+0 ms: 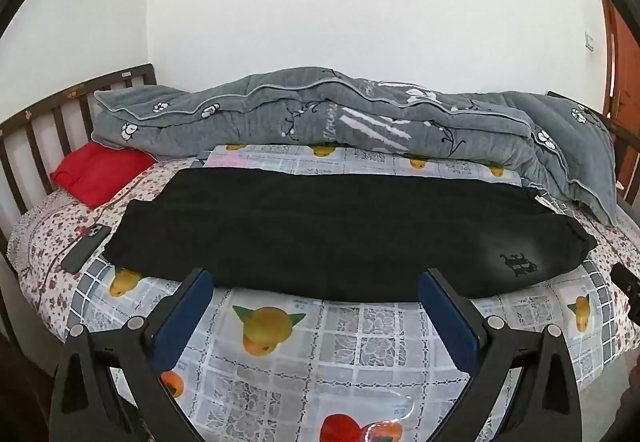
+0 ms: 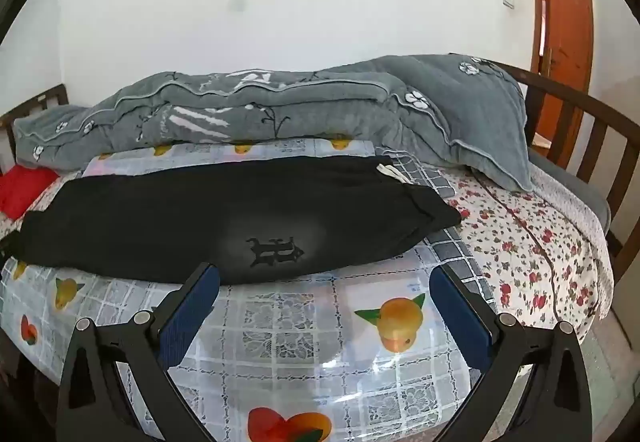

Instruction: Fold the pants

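**Black pants laid out on the bed, both grippers hanging back empty**

So the black pants [image 1: 340, 234] are stretched lengthwise across the fruit-print sheet [image 1: 360, 346], one leg stacked on the other by the look of it. The end with the dark logo [image 2: 274, 251] and the white drawstring [image 2: 390, 172] is the waist end.

Relative to the pants: the grey quilt [image 1: 320, 118] is bunched along their far side, a red pillow [image 1: 100, 172] sits beyond the leg end, and a dark phone [image 1: 86, 248] lies just beside that same end on the floral bedding.

Left gripper [image 1: 316, 284] is spread wide, holding nothing, hovering just off the pants' near edge. Right gripper [image 2: 324, 280] is the same, released and empty, lined up near the logo.
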`<move>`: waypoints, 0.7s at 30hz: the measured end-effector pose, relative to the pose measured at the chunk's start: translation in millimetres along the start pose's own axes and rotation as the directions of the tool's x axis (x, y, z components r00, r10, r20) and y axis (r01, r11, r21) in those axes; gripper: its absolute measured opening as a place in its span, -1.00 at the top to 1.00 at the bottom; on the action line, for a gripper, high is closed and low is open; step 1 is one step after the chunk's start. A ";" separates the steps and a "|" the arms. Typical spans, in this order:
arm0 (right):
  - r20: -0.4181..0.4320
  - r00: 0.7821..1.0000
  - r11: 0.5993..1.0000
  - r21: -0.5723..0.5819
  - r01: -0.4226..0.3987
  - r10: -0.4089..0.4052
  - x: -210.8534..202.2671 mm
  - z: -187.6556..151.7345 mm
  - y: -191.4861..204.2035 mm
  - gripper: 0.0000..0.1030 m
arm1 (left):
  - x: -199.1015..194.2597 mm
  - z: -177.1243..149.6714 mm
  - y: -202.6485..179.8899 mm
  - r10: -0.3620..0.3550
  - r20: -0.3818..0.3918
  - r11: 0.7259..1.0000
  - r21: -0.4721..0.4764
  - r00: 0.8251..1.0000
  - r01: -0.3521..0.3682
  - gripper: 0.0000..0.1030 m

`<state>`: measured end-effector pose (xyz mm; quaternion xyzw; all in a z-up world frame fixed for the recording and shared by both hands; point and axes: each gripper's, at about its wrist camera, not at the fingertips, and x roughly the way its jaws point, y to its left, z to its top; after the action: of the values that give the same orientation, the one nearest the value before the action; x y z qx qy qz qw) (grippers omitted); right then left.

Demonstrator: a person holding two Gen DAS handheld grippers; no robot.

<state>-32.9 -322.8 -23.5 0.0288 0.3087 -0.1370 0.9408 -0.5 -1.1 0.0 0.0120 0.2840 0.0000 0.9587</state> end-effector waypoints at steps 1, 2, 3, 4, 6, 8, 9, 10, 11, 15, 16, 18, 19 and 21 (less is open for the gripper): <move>-0.005 1.000 1.000 -0.006 0.005 -0.005 -0.1 -0.4 0.2 -0.99 | -0.3 -0.2 -1.0 0.006 0.001 1.000 0.006 1.000 -0.006 -1.00; -0.005 1.000 1.000 -0.002 0.005 -0.005 -0.6 -0.9 -0.2 -0.99 | -0.7 -0.4 -2.0 0.010 0.001 1.000 0.012 1.000 -0.010 -1.00; -0.003 1.000 1.000 0.003 0.004 -0.004 -1.6 -1.5 -0.7 -0.99 | -5.8 0.8 -6.2 0.014 0.013 1.000 0.018 1.000 -0.014 -1.00; -0.001 1.000 1.000 0.009 0.004 -0.004 -2.7 -2.5 -1.5 -0.99 | -3.6 -0.9 -3.7 0.006 0.006 1.000 0.008 1.000 -0.006 -1.00; 0.010 1.000 1.000 -0.028 0.005 -0.005 -10.3 2.1 9.0 -0.99 | -4.2 -0.3 -1.0 -0.007 0.006 1.000 -0.005 1.000 0.008 -1.00; -0.012 1.000 0.999 -0.040 0.004 -0.004 -7.5 2.5 16.8 -0.99 | -8.5 3.6 -0.2 -0.012 0.008 1.000 -0.011 1.000 0.013 -1.00; -0.013 1.000 0.999 -0.037 -0.004 0.004 -7.0 1.1 16.9 -0.99 | -10.3 7.1 1.2 -0.014 0.005 1.000 -0.015 1.000 0.014 -1.00; -0.015 1.000 0.999 -0.037 -0.005 0.004 -7.4 2.4 18.8 -0.99 | -9.1 7.2 0.3 -0.014 0.002 1.000 -0.011 1.000 0.014 -1.00; -0.017 1.000 1.000 -0.028 -0.008 0.008 -8.2 4.4 17.5 -0.99 | -8.7 8.1 -0.6 -0.012 0.000 1.000 -0.010 1.000 0.012 -1.00; -0.010 1.000 1.000 -0.026 -0.018 0.018 -8.5 -0.6 19.2 -0.99 | -9.5 5.7 -1.6 -0.013 0.009 1.000 -0.008 1.000 0.013 -1.00; -0.010 1.000 0.999 -0.026 -0.021 0.021 -9.2 -0.1 19.9 -0.99 | -10.0 5.9 -1.4 -0.015 0.009 1.000 -0.009 1.000 0.015 -1.00; -0.008 1.000 0.999 -0.026 -0.023 0.023 -10.5 0.3 21.5 -0.99 | -11.3 7.2 -2.2 -0.019 0.006 1.000 -0.009 1.000 0.019 -1.00; -0.006 1.000 0.999 -0.026 -0.023 0.023 -11.5 0.7 22.0 -0.99 | -11.8 7.5 -2.2 -0.020 0.006 1.000 -0.009 1.000 0.020 -1.00; -0.004 1.000 0.999 -0.025 -0.027 0.027 -12.7 0.9 22.9 -0.99 | -12.6 9.2 -4.5 -0.017 0.003 1.000 -0.008 1.000 0.017 -1.00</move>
<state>-35.9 -297.9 -16.1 0.0214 0.3118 -0.1201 0.9423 -6.1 -5.9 14.5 0.0055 0.2828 -0.0072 0.9591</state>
